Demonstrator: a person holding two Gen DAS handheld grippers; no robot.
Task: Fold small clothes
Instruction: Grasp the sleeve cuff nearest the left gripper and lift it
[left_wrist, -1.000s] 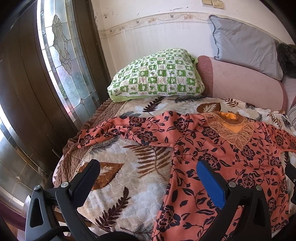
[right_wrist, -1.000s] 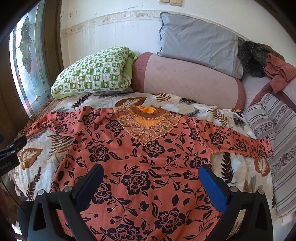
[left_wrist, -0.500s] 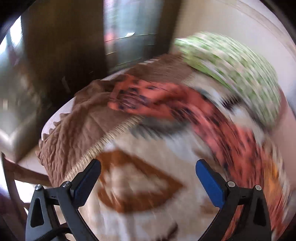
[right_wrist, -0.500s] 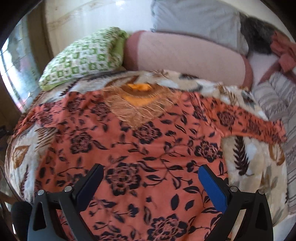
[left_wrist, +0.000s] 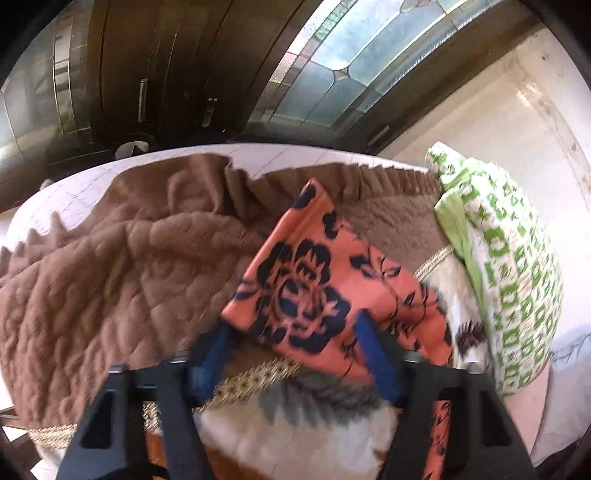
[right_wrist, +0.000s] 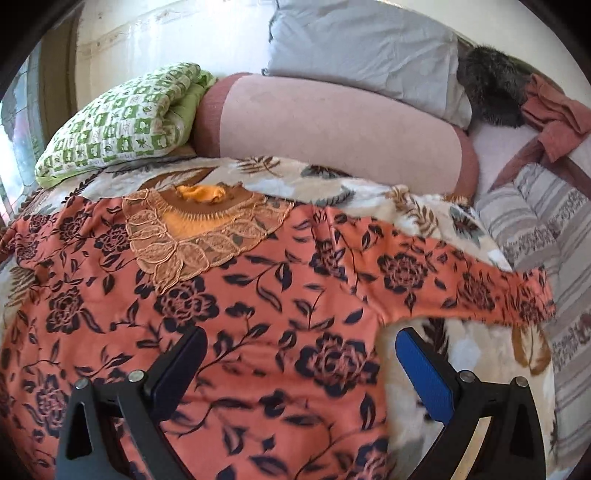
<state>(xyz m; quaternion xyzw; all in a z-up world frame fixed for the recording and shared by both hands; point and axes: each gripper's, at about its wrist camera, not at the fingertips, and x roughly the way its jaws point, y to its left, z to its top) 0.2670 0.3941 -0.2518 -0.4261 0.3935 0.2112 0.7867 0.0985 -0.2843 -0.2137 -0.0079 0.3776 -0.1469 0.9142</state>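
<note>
An orange blouse (right_wrist: 258, 295) with dark flowers and a lace collar lies spread flat on the leaf-print bedspread (right_wrist: 332, 184). In the left wrist view its left sleeve end (left_wrist: 306, 280) lies over the brown quilted border (left_wrist: 110, 266). My left gripper (left_wrist: 295, 332) is open, with its blue pads at either side of the sleeve's near edge. My right gripper (right_wrist: 299, 354) is open low over the blouse body, near the right armpit; the right sleeve (right_wrist: 461, 291) stretches out to the right.
A green checked pillow (right_wrist: 122, 118) and a pink bolster (right_wrist: 332, 125) lie at the head of the bed, a grey pillow (right_wrist: 369, 48) behind. A striped cushion (right_wrist: 546, 229) is at right. A stained-glass window (left_wrist: 351, 55) and dark door (left_wrist: 147, 74) stand beyond the bed edge.
My left gripper has swung left and down onto the left sleeve end, and its jaws are narrower. My right gripper has dropped closer to the blouse and shifted right.
</note>
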